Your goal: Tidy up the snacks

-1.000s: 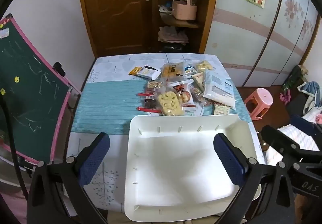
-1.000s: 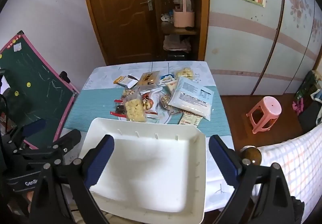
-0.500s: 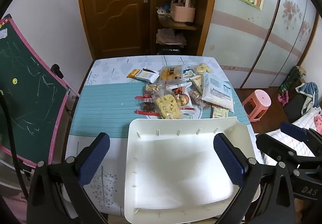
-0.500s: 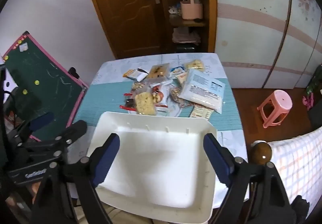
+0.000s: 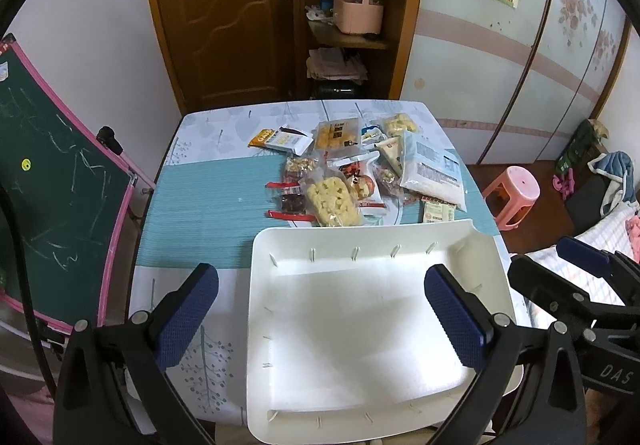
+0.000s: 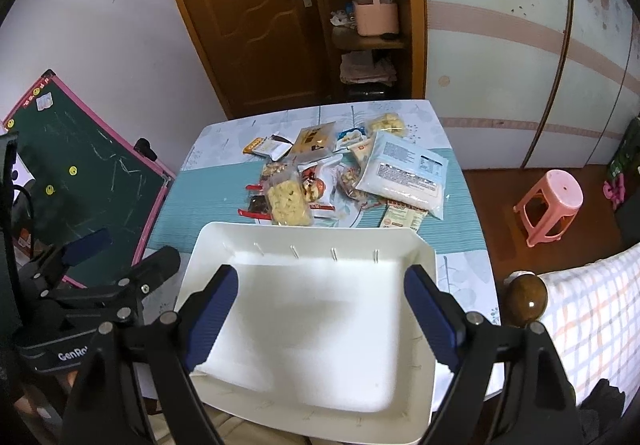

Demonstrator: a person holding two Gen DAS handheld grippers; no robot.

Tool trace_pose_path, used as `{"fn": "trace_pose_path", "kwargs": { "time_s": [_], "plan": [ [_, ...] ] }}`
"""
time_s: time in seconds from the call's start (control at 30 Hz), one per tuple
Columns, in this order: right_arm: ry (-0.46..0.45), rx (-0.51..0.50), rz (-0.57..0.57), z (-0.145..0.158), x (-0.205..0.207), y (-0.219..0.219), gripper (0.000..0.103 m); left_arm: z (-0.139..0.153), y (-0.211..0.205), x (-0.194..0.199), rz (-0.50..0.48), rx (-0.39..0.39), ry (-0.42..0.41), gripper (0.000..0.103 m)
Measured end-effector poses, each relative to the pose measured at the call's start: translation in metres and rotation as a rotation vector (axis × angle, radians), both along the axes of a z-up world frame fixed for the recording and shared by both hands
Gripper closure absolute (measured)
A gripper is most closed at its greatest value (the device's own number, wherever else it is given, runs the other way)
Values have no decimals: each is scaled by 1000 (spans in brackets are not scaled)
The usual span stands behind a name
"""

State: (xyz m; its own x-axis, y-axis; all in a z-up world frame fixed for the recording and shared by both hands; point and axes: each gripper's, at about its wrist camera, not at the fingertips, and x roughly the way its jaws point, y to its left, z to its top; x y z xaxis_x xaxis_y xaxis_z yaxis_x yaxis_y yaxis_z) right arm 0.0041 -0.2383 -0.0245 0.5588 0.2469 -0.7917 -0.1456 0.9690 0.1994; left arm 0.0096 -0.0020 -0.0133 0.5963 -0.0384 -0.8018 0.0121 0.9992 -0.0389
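Left wrist view: snack packets (image 5: pixel 356 173) lie heaped on the far half of the table (image 5: pixel 208 197), over its teal band; a large pale-blue bag (image 5: pixel 434 171) rests at the heap's right edge, a clear pack of yellow pieces (image 5: pixel 332 201) at its near edge. White tray (image 5: pixel 360 325) sits just in front, holding nothing. Left gripper (image 5: pixel 320 317) hangs above the tray, jaws spread wide, gripping nothing. Right wrist view: right gripper (image 6: pixel 320 317) likewise wide apart, nothing between its fingers.
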Motion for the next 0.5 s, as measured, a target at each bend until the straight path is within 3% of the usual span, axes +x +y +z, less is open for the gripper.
{"fn": "trace_pose_path", "kwargs": {
  "time_s": [0.5],
  "plan": [
    [10,29,11,-10,-5,6,17,-7,-1,2,2,-7,35,1]
  ]
}}
